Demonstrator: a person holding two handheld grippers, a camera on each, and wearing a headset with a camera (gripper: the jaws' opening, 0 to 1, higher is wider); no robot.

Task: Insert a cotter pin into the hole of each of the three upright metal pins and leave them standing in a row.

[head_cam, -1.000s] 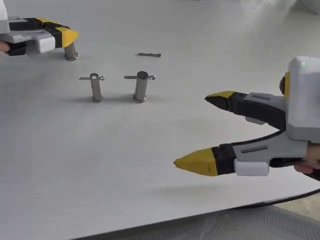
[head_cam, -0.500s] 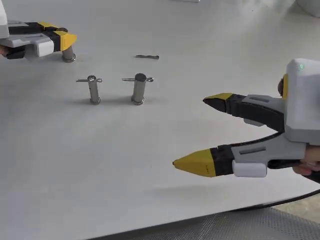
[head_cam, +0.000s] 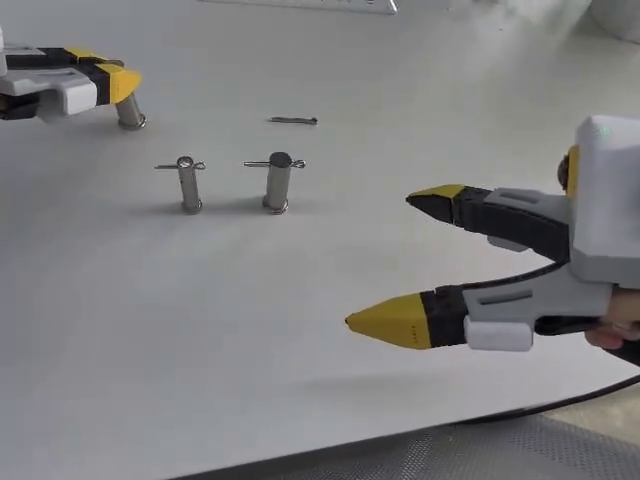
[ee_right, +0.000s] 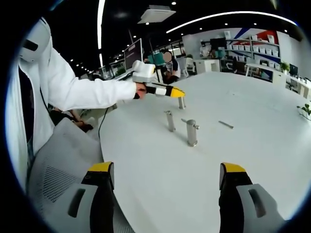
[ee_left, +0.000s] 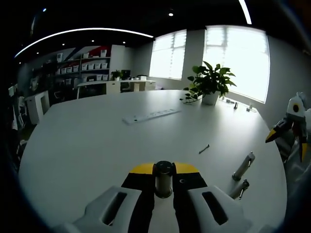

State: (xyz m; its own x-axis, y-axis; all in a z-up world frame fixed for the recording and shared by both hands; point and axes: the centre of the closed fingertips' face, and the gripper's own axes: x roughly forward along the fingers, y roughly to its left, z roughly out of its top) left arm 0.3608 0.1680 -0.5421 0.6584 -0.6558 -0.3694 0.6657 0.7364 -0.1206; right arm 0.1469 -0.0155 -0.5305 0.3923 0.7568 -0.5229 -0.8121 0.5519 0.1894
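Metal pin [ee_left: 164, 178] stands upright, clasped by the left gripper [head_cam: 122, 83]

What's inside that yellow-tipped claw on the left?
A shiny upright metal pin stands between the jaws of the left claw, round top showing. The jaws cover its sides, hiding any hole or cotter pin.

Head view: bright, even light on the white tabletop [head_cam: 300, 300]. Soft, faint shadow under the right hand-held gripper [head_cam: 379, 260] (slight haze in the top right corner). Left gripper view: windows [ee_left: 233, 48] blown out, room's left side dim, heavy fisheye bend. Right gripper view: ceiling light strips [ee_right: 100, 29] glare, edges curved.
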